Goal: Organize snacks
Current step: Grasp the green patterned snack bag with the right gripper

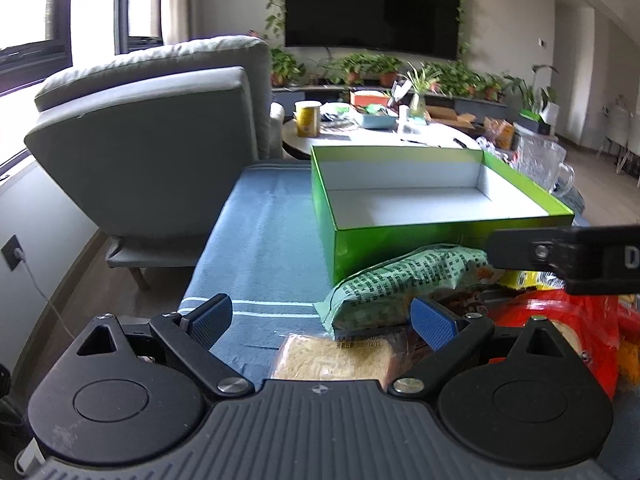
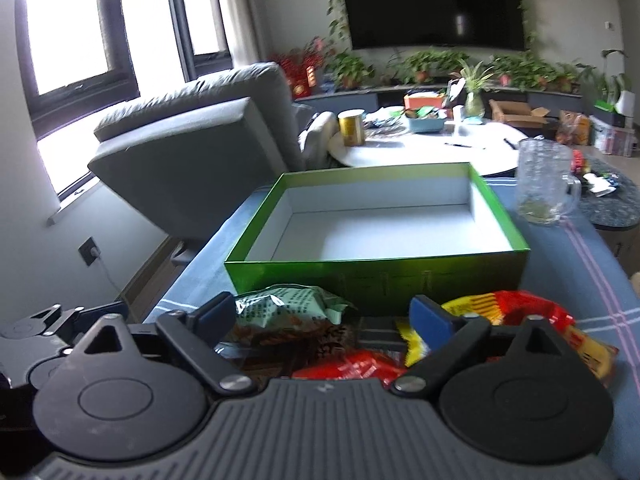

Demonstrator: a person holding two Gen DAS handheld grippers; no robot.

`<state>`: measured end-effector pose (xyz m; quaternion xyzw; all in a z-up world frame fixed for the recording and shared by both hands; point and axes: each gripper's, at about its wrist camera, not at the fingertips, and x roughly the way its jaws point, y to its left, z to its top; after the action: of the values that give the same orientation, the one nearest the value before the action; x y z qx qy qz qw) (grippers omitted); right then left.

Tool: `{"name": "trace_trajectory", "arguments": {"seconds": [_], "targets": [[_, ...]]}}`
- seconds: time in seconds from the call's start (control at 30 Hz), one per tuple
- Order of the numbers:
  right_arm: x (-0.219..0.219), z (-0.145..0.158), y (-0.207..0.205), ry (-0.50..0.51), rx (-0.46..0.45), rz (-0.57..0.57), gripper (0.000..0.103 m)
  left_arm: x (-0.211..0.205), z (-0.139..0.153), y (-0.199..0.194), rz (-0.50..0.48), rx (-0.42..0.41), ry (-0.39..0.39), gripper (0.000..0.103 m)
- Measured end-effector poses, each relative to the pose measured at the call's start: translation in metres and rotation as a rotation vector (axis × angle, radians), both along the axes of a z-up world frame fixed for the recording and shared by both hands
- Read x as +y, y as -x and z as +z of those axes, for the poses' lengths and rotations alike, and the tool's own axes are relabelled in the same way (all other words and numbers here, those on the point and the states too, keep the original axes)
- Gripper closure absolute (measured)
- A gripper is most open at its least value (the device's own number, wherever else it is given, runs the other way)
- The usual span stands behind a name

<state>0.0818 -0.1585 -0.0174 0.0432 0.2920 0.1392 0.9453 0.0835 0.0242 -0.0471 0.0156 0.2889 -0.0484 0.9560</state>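
While the left gripper [image 1: 322, 322] hangs with jaws apart over a bread packet [image 1: 332, 360], the green snack bag [image 2: 288, 308] and red packets [image 2: 520, 312] lie against the green box [image 2: 376, 276], under the right gripper's [image 2: 322, 318] parted jaws.

I am looking at a surface covered by a blue striped cloth [image 2: 568, 280]. An open green box [image 2: 376, 276] is sitting on it, snack packets are lying just in front: a green packet [image 2: 288, 306], a red packet [image 2: 516, 312]. A glass mug [image 2: 544, 184] is standing near the box's far right corner
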Motion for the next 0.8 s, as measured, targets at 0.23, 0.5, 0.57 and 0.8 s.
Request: {"name": "trace_trajectory", "arguments": {"seconds": [0.23,0.5,0.57,0.8], "targets": [[0.006,-0.010,-0.027,0.005,0.082,0.035,0.022,-0.002,-0.006,-0.018,-0.070,0.041,0.014,0.007],[0.004,-0.018,-0.044,-0.039,0.161,0.055,0.023,-0.008,-0.013,-0.033,-0.153,0.094,0.069,0.015],[0.004,-0.019,-0.046,-0.059,0.180,0.068,0.023,-0.008,-0.014,-0.035,-0.178,0.105,0.094,0.022],[0.008,-0.016,-0.043,-0.071,0.200,0.102,0.023,-0.021,-0.009,-0.022,-0.220,0.060,0.050,0.029]]}}
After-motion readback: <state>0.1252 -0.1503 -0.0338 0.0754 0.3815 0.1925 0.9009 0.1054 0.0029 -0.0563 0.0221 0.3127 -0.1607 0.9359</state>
